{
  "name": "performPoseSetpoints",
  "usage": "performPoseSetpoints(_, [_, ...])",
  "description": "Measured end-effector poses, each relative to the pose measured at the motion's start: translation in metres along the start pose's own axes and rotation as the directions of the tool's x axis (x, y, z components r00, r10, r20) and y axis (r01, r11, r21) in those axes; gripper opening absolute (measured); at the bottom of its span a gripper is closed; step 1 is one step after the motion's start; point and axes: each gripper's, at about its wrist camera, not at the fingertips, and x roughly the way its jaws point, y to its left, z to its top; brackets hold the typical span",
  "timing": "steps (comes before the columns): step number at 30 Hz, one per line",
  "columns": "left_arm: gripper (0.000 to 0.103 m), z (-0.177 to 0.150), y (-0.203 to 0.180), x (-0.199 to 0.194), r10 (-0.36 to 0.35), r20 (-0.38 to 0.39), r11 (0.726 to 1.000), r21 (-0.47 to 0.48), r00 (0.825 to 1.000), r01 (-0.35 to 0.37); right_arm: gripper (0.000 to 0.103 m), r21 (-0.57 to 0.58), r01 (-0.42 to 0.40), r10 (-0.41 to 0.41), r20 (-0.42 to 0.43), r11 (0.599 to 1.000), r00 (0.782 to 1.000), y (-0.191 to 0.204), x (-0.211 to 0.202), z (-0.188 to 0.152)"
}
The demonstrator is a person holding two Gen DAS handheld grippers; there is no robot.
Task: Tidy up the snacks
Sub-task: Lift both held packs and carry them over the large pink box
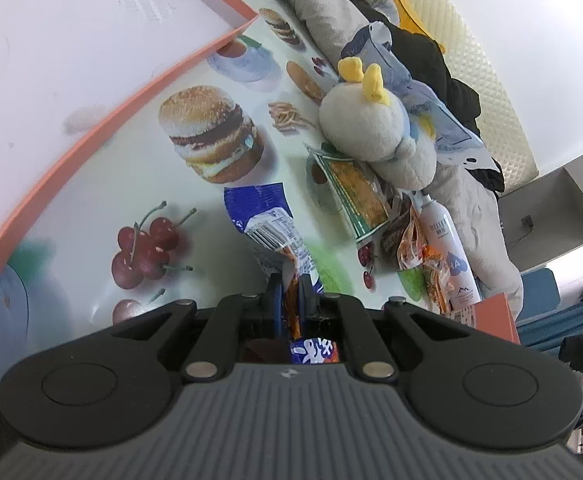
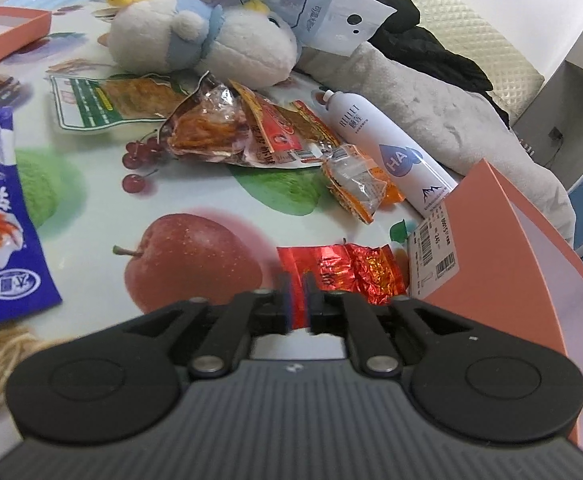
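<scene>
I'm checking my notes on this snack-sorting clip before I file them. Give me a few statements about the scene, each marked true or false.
1. The left gripper is shut on the blue snack packet. True.
2. The red foil packet lies inside the pink box. False: it lies on the tablecloth beside the box.
3. The white spray bottle stands upright. False: it lies on its side.
4. The plush toy lies behind the snack packets. True.
5. The right gripper holds the plush toy. False: its jaws stand apart by the red foil packet.
</scene>
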Motion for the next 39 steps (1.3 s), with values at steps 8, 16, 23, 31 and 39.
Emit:
performPoseSetpoints(8, [0.009,0.002,-0.001,0.009,-0.011,-0.014,1.000,0.003,1.000,0.011,0.047,-0.029,0.001,-0.001,0.009,1.000,1.000,0.006,0.007,-0.002])
performPoseSetpoints(16, [0.009,0.002,-0.003,0.014,-0.014,-0.023,1.000,0.008,1.000,0.014,0.010,-0.070,0.043,-0.045,-0.024,0.997,0.999,0.010,0.020,-0.001])
performPoseSetpoints(23, [0.009,-0.003,-0.008,0.015,-0.013,-0.036,1.000,0.023,0.999,0.014,0.003,-0.093,0.017,-0.018,-0.008,0.995,1.000,0.011,0.008,-0.004])
performPoseSetpoints(31, [0.009,-0.016,-0.022,0.017,-0.018,-0.073,0.997,0.078,0.997,0.024,0.003,-0.112,-0.078,0.081,0.024,0.991,0.996,0.018,-0.046,-0.022])
performPoseSetpoints(39, [0.008,-0.044,-0.036,0.007,-0.005,-0.122,0.991,0.129,0.993,0.021,0.003,-0.111,-0.186,0.188,0.007,0.976,0.982,0.019,-0.101,-0.054])
